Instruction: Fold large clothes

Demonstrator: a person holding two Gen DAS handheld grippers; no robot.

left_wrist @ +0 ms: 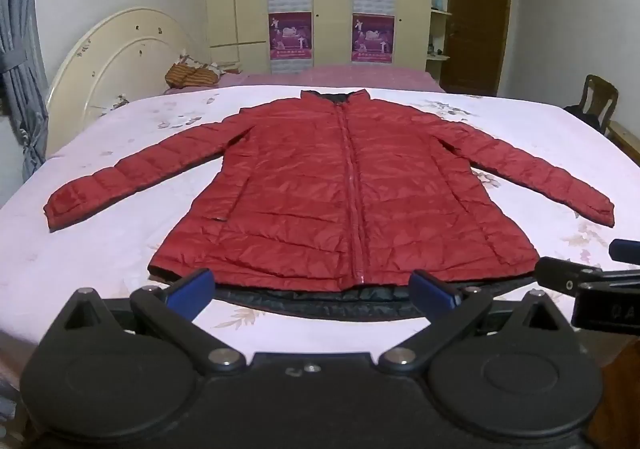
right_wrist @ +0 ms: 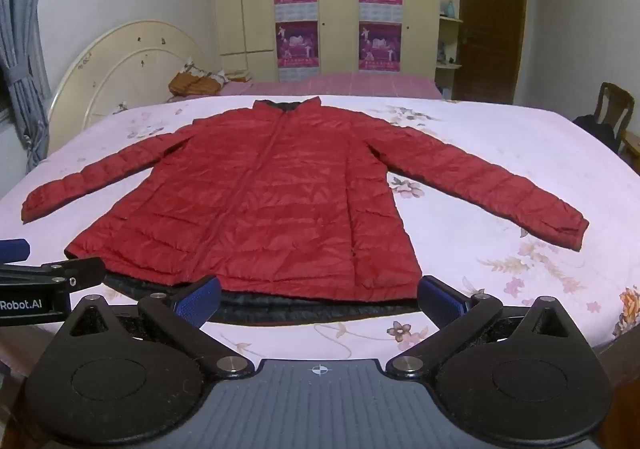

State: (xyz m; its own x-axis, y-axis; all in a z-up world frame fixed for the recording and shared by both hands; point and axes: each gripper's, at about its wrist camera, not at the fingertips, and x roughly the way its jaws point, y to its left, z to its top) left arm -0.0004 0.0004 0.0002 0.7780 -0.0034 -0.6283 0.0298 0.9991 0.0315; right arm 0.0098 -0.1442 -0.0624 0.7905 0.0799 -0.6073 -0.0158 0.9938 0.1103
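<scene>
A red quilted down jacket [left_wrist: 320, 185] lies flat and zipped on the bed, collar far, hem near, both sleeves spread out to the sides; it also shows in the right wrist view [right_wrist: 264, 201]. Its dark lining shows along the hem [left_wrist: 320, 299]. My left gripper [left_wrist: 312, 291] is open and empty, just before the hem near the zipper. My right gripper [right_wrist: 320, 295] is open and empty, just before the hem's right part. Each gripper shows at the edge of the other's view: the right one [left_wrist: 600, 285], the left one [right_wrist: 44, 281].
The bed has a pale pink floral sheet [left_wrist: 100, 249] and a cream headboard [left_wrist: 116, 61] at far left. A second bed with an orange bundle [left_wrist: 192, 75] lies beyond. A wardrobe [left_wrist: 320, 1], a door [left_wrist: 476, 17] and a wooden chair [left_wrist: 596, 101] stand behind.
</scene>
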